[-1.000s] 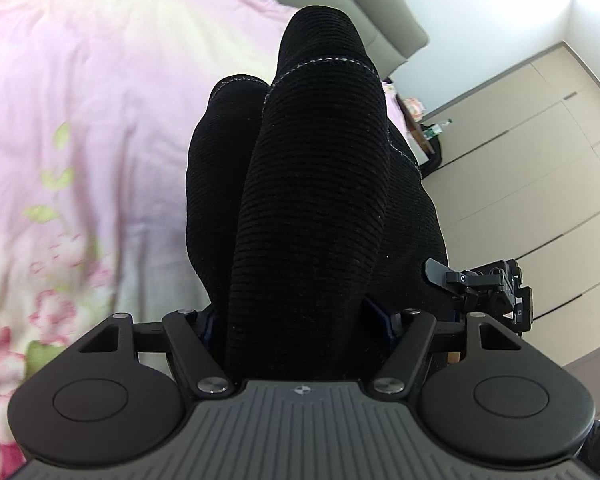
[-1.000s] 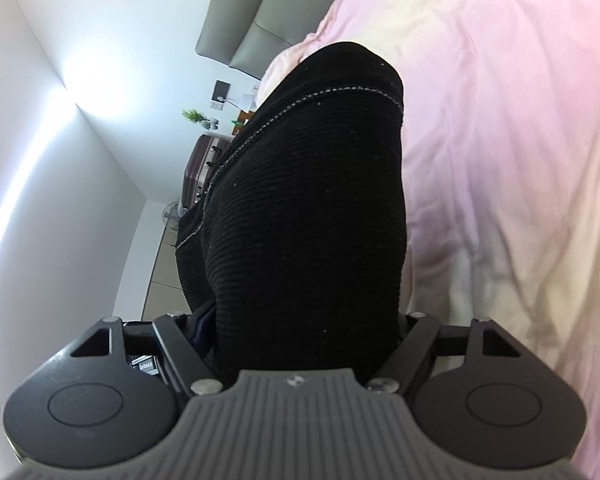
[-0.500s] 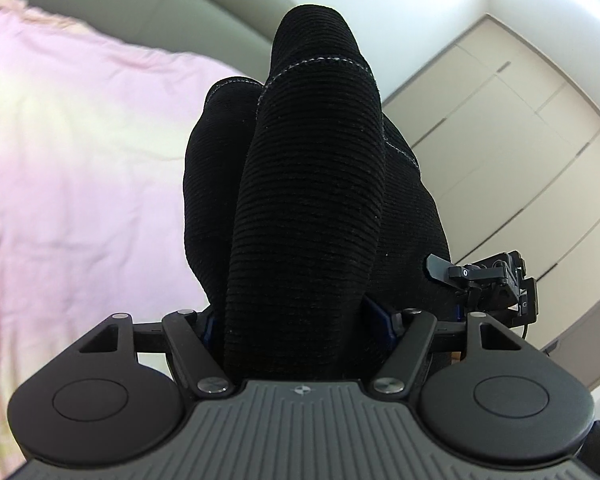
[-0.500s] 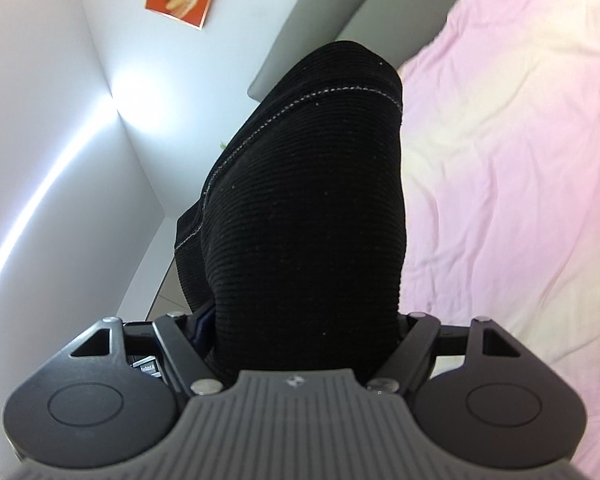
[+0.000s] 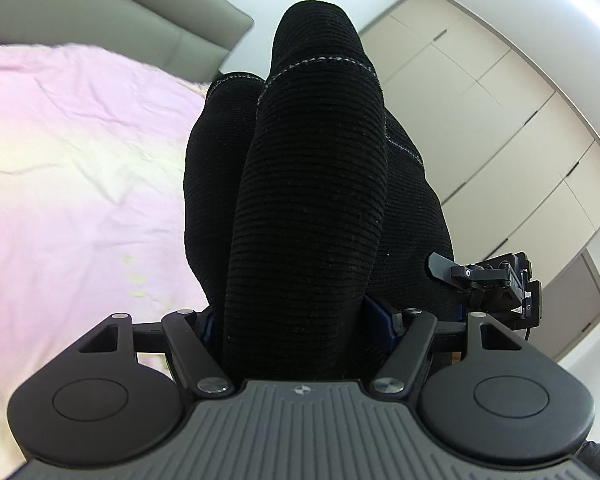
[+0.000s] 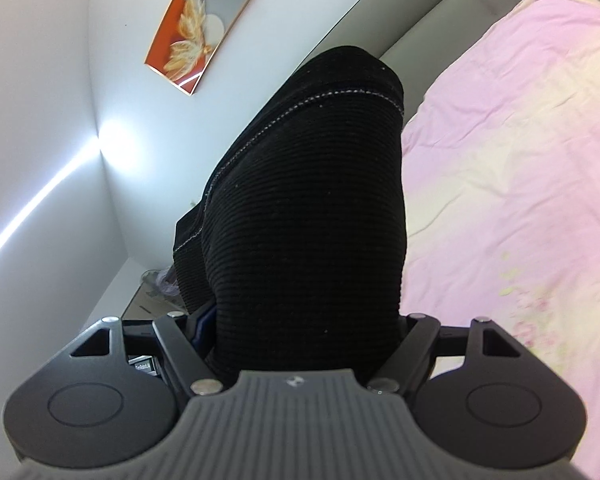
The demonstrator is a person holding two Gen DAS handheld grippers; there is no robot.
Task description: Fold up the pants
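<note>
The black ribbed pants [image 5: 308, 200] with pale stitching fill the middle of the left wrist view, bunched between the fingers of my left gripper [image 5: 300, 320], which is shut on them. The same pants [image 6: 308, 220] fill the right wrist view, clamped in my right gripper [image 6: 304, 328]. The fabric hides the fingertips of both grippers. The right gripper's body [image 5: 496, 284] shows at the right of the left wrist view, close beside the pants. The pants are held up above the bed.
A pink floral bed cover [image 5: 72, 168] lies below and left, and it also shows in the right wrist view [image 6: 512, 184]. A grey headboard [image 5: 112, 28], beige wardrobe doors [image 5: 512, 120], white walls and an orange picture [image 6: 196, 36] surround the bed.
Both grippers have tilted upward with the pants still clamped. The bed takes up less of each view, and the headboard, wardrobe, wall and picture have come into view.
</note>
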